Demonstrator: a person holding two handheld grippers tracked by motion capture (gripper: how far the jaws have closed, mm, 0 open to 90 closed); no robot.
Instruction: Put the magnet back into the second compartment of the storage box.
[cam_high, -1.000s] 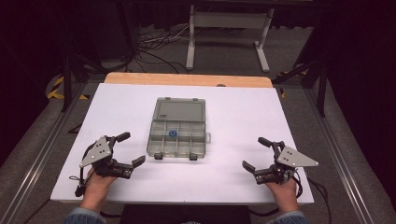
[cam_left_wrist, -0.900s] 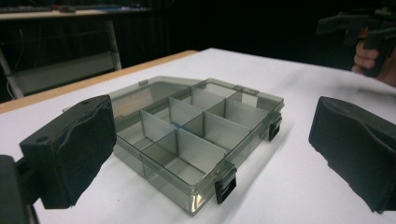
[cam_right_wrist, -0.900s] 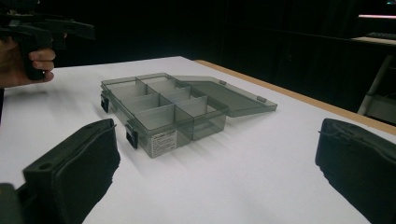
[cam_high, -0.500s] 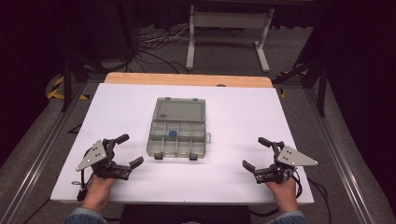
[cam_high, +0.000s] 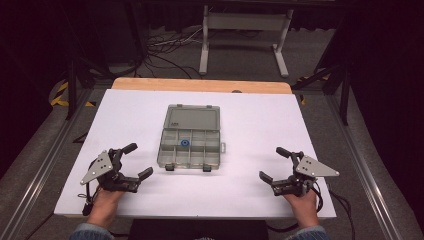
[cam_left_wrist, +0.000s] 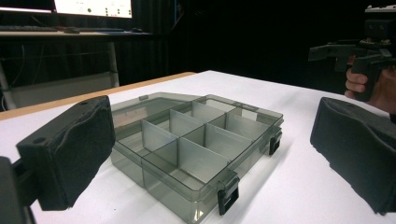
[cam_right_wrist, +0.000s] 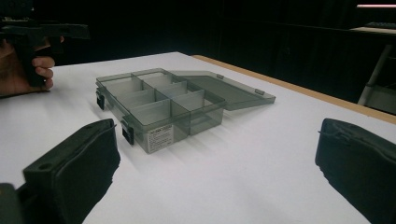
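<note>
A smoky clear compartment box (cam_high: 190, 150) lies in the middle of the white table (cam_high: 250, 120), its lid (cam_high: 193, 118) folded flat on the far side. A small blue thing (cam_high: 184, 143) sits in one middle compartment. My left gripper (cam_high: 139, 160) rests near the front edge, left of the box, open and empty. My right gripper (cam_high: 271, 163) is held at the front right, also open and empty. In the left gripper view the box (cam_left_wrist: 196, 140) lies between the wide-apart pads (cam_left_wrist: 70, 149). The right gripper view shows the box (cam_right_wrist: 154, 105) ahead to the left.
Two black latches (cam_high: 170, 167) hang on the box's near side. A wooden strip (cam_high: 200, 85) edges the table's far side, with a metal stand (cam_high: 242, 22) and cables on the floor beyond. Bare white table lies around both grippers.
My left gripper has shifted very slightly toward the front left. The right gripper and the box have stayed put.
</note>
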